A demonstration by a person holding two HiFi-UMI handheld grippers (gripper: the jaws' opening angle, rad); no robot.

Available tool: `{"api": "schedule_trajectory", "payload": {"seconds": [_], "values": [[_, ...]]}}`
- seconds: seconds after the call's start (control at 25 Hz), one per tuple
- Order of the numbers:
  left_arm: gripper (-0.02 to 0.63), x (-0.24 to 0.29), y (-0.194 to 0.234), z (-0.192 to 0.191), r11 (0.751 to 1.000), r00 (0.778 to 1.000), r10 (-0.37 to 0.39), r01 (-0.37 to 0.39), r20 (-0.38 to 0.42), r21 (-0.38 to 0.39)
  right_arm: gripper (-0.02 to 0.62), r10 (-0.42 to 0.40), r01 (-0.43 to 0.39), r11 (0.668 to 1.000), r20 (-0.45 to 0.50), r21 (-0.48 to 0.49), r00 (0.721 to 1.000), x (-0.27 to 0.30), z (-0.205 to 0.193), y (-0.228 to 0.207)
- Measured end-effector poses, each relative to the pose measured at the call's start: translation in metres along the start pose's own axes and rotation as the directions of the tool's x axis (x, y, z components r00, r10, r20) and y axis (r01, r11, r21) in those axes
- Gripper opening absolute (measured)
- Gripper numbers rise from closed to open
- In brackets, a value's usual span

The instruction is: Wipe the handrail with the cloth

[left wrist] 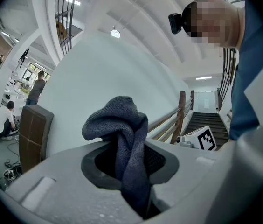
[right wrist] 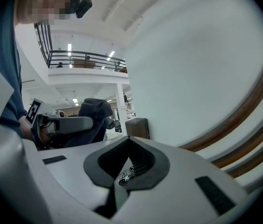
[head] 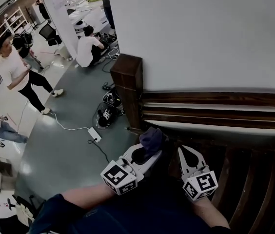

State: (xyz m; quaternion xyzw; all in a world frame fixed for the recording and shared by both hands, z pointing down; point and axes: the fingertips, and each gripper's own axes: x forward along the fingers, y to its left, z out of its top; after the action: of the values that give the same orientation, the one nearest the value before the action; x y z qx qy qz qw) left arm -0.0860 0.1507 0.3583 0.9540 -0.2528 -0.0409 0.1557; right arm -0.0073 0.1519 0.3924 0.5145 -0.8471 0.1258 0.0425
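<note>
By the handrail [head: 215, 99] end, left claw [head: 149, 149] pinches cloth [head: 152, 137]; right claw [head: 183, 151] closed.

A dark newel post [head: 126, 89] closes off the left end of the handrail [head: 215, 99], which runs along the white wall [head: 201, 33]. Lower rails [head: 215, 116] sit just beneath it, with narrow gaps between. Left of the post the floor [head: 69, 150] opens wide, crossed by cables [head: 109, 106] and a power strip [head: 94, 134].

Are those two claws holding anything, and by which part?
Left gripper pinches the cloth around its bunched middle, one end poking out. Right gripper holds nothing.
</note>
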Motion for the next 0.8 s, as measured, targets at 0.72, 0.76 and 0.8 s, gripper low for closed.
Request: {"api": "schedule_trajectory", "payload": {"seconds": [0.72, 0.76, 0.8], "values": [[0.097, 0.21, 0.113, -0.016, 0.992, 0.986, 0.117, -0.123, -0.119, -0.042, 0.009, 0.084, -0.081, 0.996, -0.078, 0.041, 0.993, 0.114, 0.033, -0.207], [0.097, 0.217, 0.119, -0.02, 0.99, 0.984, 0.126, -0.133, -0.126, -0.043, 0.009, 0.09, -0.087, 0.995, -0.085, 0.044, 0.992, 0.118, 0.031, -0.213], [0.097, 0.224, 0.123, -0.023, 0.989, 0.982, 0.134, -0.141, -0.132, -0.045, 0.009, 0.093, -0.089, 0.995, -0.093, 0.049, 0.991, 0.121, 0.03, -0.218]]}}
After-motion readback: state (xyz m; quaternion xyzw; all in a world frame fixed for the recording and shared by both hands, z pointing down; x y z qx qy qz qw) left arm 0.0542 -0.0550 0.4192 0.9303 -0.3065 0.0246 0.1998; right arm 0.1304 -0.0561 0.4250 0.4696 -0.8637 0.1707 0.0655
